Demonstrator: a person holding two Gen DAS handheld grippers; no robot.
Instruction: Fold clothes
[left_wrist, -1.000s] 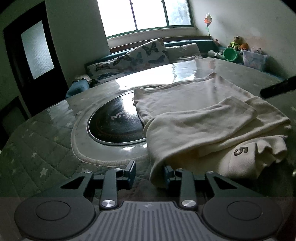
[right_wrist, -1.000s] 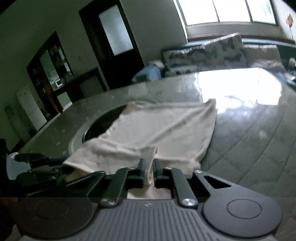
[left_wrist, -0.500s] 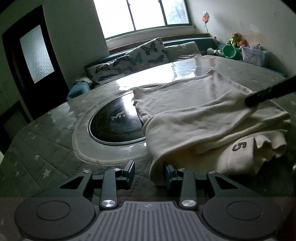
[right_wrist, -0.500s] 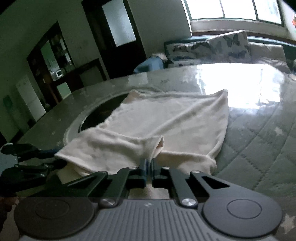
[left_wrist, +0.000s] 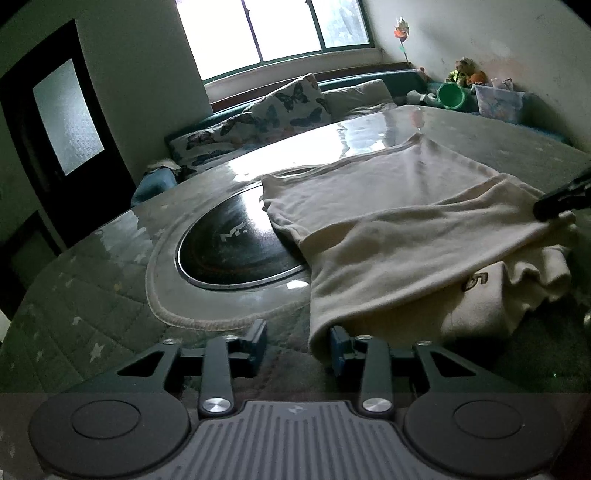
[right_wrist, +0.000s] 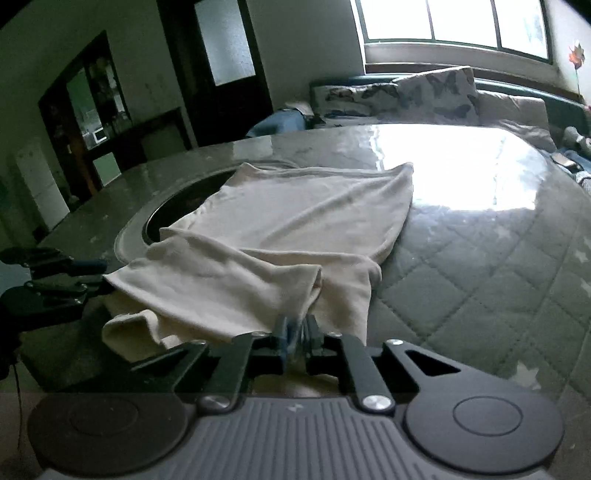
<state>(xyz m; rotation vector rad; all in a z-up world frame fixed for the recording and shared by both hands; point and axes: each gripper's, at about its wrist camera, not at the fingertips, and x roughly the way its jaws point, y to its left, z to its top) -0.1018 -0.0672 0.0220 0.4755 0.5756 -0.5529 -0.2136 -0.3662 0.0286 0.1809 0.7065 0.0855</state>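
Pinching cream garment (right_wrist: 280, 236), right tongs (right_wrist: 295, 334) closed

I count one cream garment (left_wrist: 399, 221) on one round table (left_wrist: 74, 306). I have two grippers: left gripper (left_wrist: 298, 343) and right gripper (right_wrist: 297, 338). I see two butterfly cushions (left_wrist: 291, 107).

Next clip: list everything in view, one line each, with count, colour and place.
Garment: one, cream, "5" patch, partly folded on the table.
Table: one, grey quilted cover with stars.
Hob: one, black, round, set in the table, partly under the garment.
Cushions: several, butterfly print, on bench under window.
Bucket: one, green, far corner.
Box: one, clear, beside the bucket.
Door: one, dark, frosted pane.
Left gripper: open at the garment's edge.
Right gripper: shut on garment.
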